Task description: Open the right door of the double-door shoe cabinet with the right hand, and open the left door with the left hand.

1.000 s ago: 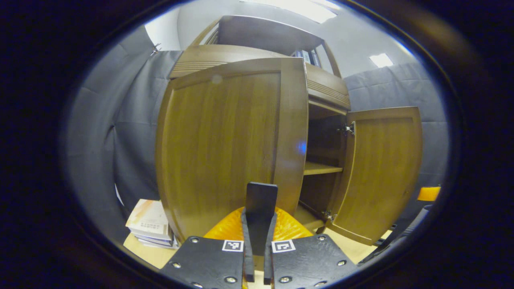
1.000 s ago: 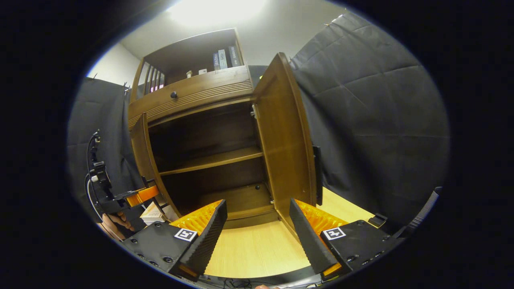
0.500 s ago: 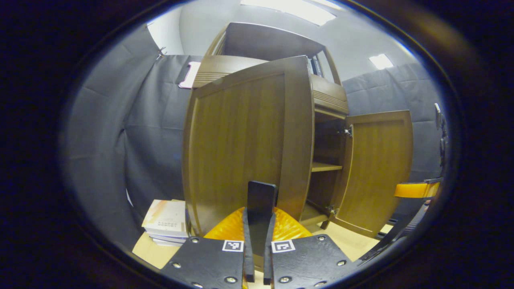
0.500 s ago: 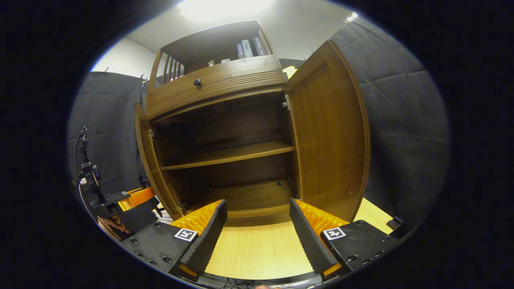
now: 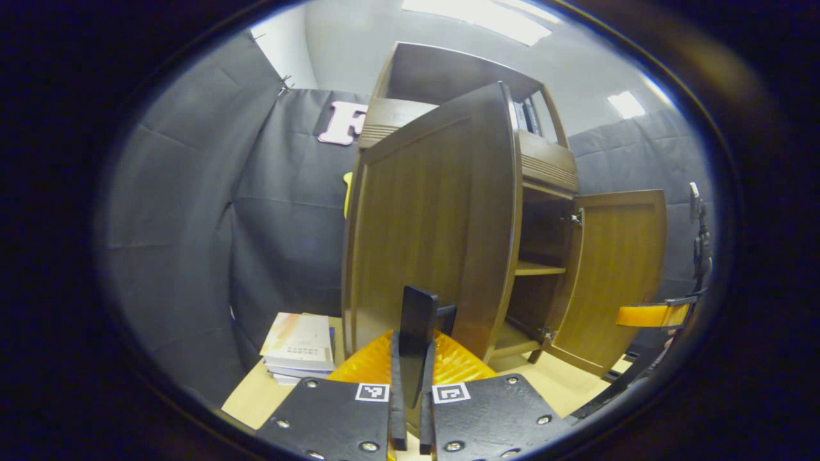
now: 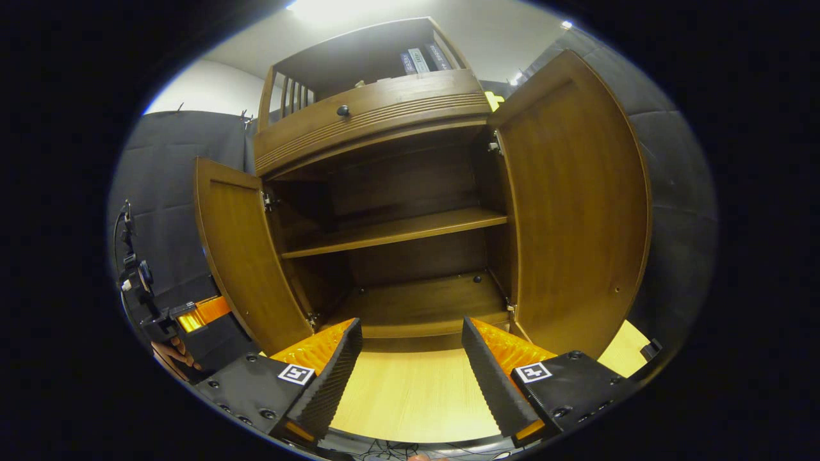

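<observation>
Both doors of the brown wooden double-door shoe cabinet (image 6: 397,211) are swung wide. The left gripper (image 5: 410,384) is clenched on the flat black door handle (image 5: 418,320) of the left door (image 5: 429,230), which stands straight ahead of its fingers. The right gripper (image 6: 410,374) is released, jaws spread apart, holding nothing, with the right door (image 6: 576,211) just ahead to its right, not touched. A stack of paper booklets (image 5: 298,346) sits on the light wooden tabletop (image 6: 410,397), left of the left gripper.
</observation>
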`<control>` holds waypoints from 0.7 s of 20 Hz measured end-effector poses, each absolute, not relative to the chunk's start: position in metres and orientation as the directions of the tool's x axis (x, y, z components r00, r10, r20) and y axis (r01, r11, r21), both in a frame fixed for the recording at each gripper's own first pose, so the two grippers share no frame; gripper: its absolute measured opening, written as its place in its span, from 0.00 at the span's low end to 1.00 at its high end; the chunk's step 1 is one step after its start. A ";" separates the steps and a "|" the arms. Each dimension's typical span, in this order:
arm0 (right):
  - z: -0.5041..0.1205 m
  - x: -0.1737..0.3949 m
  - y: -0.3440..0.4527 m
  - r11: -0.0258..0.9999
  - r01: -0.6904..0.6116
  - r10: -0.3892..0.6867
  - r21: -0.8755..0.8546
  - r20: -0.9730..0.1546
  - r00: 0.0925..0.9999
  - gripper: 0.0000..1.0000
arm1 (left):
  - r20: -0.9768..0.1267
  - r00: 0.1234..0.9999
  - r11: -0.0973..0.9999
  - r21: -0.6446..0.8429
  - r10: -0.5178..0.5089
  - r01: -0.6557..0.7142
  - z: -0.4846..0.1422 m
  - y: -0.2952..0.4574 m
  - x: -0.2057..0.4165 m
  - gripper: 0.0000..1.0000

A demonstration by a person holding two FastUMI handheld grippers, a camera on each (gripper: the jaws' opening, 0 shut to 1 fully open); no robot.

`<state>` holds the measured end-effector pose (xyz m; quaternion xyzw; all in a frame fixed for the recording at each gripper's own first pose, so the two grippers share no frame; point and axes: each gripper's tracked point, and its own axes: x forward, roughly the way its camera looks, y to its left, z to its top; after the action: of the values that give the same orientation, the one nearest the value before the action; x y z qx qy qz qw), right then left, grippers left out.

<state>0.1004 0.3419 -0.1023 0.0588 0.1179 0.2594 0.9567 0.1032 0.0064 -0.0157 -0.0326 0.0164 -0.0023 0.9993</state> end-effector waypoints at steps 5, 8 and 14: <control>-0.105 0.100 0.359 0.844 -0.509 0.536 0.170 -0.208 0.818 0.93 | -0.034 0.999 0.997 -0.069 -0.024 0.022 -0.017 0.037 0.091 0.08; -0.101 0.104 0.358 0.850 -0.505 0.526 0.152 -0.189 0.829 0.92 | -0.028 0.999 0.996 -0.087 -0.018 0.015 -0.015 0.064 0.088 0.07; -0.098 0.124 0.347 0.869 -0.476 0.494 0.133 -0.185 0.850 0.98 | -0.035 0.999 0.999 -0.041 0.007 -0.008 -0.008 0.117 0.089 0.10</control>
<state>0.1236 0.3470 -0.0976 0.0411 0.1073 0.2522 0.9608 0.0887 0.1171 -0.0084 -0.0204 0.0174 0.0037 0.9996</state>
